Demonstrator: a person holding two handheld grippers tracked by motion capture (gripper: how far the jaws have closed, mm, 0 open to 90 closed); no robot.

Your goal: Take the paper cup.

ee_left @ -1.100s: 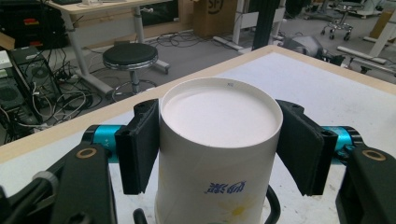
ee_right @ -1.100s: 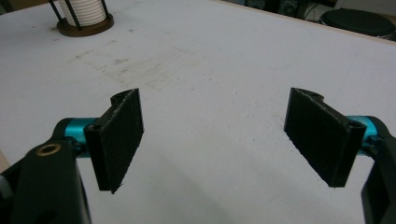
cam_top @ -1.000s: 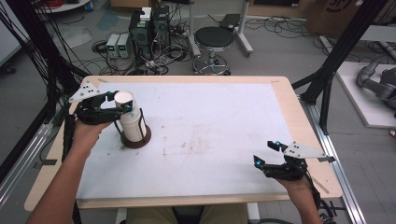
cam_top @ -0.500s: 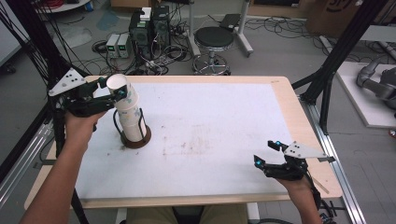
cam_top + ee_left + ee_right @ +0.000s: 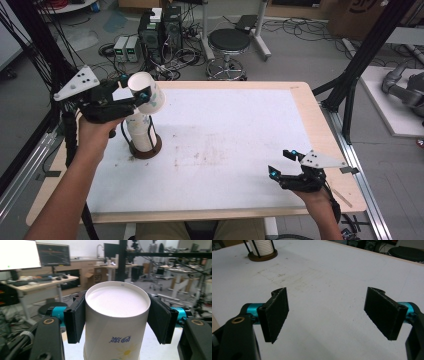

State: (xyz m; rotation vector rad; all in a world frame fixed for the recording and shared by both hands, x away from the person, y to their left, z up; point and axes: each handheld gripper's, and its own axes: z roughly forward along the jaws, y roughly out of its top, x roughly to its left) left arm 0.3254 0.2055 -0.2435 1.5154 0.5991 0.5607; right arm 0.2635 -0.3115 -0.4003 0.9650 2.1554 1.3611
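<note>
**Paper cup lifted from the stack in the holder**

The white table (image 5: 225, 150) takes most of the high view, with a light wooden border around it. On its left part stands a round dark holder (image 5: 145, 150) with thin upright rods, and inside it rests the stack of paper cups (image 5: 141, 132). In the right gripper view the same holder appears far away, at the top left.

The left gripper (image 5: 137, 97) is raised above the stack, and its jaws are pressed on the two sides of one paper cup (image 5: 145, 92) — the cup is in the air, tilted, clear of the stack below. In the left gripper view the cup (image 5: 117, 317) sits between the two black pads (image 5: 75, 317), bottom end toward the camera, with a small flower print on its wall.

The right gripper (image 5: 285, 165) is low at the right near corner of the table, well apart from the cups. Its jaws stand wide apart with nothing between them.

I judge the cup very light and thin — its wall can bend or crease under a strong squeeze. The waxed paper may also slip. The stiffer places are near the rolled rim and the bottom disc, so a gentle grip across the wall close to the bottom seems safest.
</note>
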